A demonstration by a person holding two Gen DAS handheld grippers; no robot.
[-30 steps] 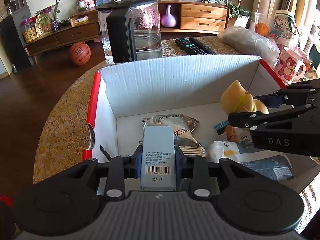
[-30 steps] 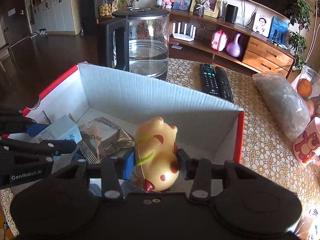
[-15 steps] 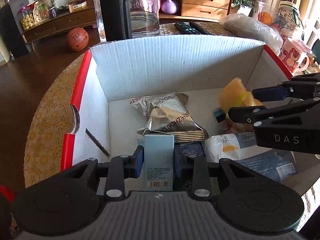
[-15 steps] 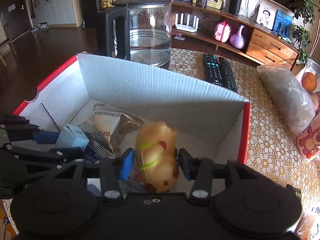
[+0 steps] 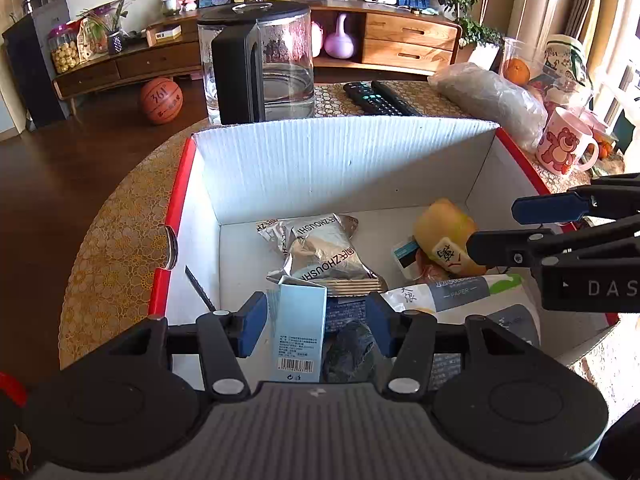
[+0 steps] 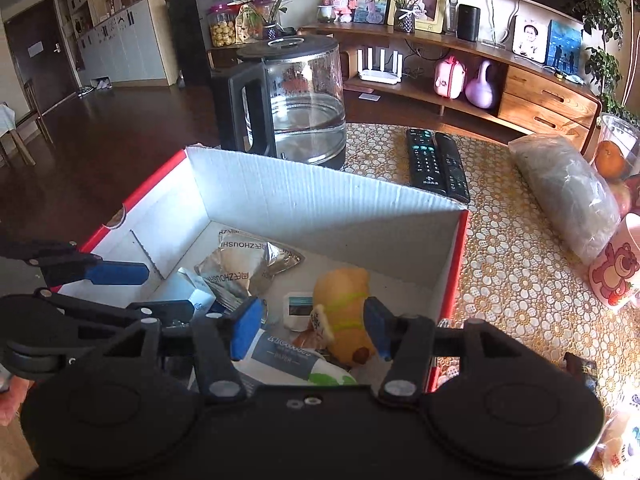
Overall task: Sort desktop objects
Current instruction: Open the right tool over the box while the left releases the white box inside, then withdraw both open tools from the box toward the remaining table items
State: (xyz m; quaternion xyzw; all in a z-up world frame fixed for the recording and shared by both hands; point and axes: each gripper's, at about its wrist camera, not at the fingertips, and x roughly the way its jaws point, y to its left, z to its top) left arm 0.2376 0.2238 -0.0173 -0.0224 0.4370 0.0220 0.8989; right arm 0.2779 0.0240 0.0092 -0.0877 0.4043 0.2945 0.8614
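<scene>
Left gripper (image 5: 316, 322): gaping wide, gripping nothing; pale blue carton (image 5: 298, 332) standing loose between fingers.
Right gripper (image 6: 310, 328): gaping wide around yellow toy (image 6: 346, 312), not clamping.
Box (image 5: 340, 160): both grippers hovering inside near wall.

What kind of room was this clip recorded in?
Most likely a home living room. A long wooden sideboard carries framed photos and potted plants, two TV remotes lie on the lace-covered table, and a basketball sits on the dark wood floor.
</scene>
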